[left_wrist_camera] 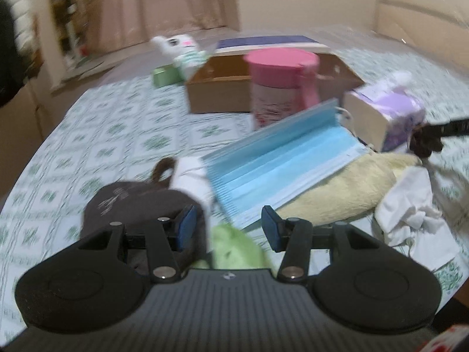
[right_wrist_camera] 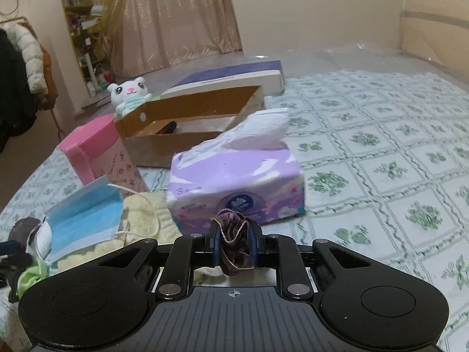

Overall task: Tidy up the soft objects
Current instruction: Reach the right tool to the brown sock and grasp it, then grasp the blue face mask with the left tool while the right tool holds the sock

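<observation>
On the left, my left gripper [left_wrist_camera: 228,228] hangs open over the green scrunchie [left_wrist_camera: 234,246], the dark cloth [left_wrist_camera: 140,202] just left of it. The masks [left_wrist_camera: 281,164] rest loosely on the plush [left_wrist_camera: 331,193]; I could knock them off. My right gripper [right_wrist_camera: 233,242] pinches the purple scrunchie [right_wrist_camera: 234,243], tissue pack [right_wrist_camera: 234,182] right ahead, a snag risk. Box [right_wrist_camera: 187,143] sits far; open bed to the right.

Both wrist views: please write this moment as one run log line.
right gripper: shut on dark scrunchie | left gripper: open, empty, above green scrunchie | cardboard box: open
</observation>
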Demonstrator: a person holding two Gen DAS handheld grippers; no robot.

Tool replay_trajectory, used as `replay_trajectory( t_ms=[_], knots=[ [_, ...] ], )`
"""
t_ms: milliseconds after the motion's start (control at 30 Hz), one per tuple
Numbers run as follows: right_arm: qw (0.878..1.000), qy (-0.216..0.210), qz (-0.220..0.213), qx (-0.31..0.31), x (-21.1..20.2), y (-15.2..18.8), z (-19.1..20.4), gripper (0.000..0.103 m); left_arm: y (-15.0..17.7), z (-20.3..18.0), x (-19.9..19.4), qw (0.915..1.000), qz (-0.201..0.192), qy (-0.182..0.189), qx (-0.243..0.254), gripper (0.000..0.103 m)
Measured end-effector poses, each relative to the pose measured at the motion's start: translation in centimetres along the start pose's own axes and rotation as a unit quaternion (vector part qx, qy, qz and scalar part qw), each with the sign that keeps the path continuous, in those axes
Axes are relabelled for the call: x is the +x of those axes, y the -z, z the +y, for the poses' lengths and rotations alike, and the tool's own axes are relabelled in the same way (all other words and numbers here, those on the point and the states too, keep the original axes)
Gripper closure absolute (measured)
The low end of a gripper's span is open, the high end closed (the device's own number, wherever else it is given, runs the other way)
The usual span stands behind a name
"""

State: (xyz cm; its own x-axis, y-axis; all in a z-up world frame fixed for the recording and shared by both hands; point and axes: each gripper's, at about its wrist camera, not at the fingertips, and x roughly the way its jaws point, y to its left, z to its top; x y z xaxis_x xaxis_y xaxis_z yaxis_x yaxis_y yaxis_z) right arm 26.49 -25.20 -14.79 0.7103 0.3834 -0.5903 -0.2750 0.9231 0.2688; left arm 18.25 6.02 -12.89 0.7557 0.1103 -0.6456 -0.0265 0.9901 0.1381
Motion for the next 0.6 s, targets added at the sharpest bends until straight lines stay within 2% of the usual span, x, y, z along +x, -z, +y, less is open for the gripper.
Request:
replay_trajectory(
  t_ms=[300, 500, 600],
  knots=[
    [1.0, 0.0, 0.003, 0.023, -0.8, 0.4, -1.4, 0.084, -0.2, -5.1, 3.8, 0.9934, -0.015, 0.008, 0.114, 0.058],
    [1.0, -0.002, 0.003, 0.029, -0.8, 0.5, -1.9, 0.084, 0.1, -6.2, 5.1, 0.9887, -0.019, -0.003, 0.149, 0.067],
    [1.0, -0.003, 0.004, 0.031, -0.7, 0.7, -2.0, 0.084, 0.1, -6.1, 5.3, 0.988, -0.021, -0.001, 0.153, 0.077]
  ],
)
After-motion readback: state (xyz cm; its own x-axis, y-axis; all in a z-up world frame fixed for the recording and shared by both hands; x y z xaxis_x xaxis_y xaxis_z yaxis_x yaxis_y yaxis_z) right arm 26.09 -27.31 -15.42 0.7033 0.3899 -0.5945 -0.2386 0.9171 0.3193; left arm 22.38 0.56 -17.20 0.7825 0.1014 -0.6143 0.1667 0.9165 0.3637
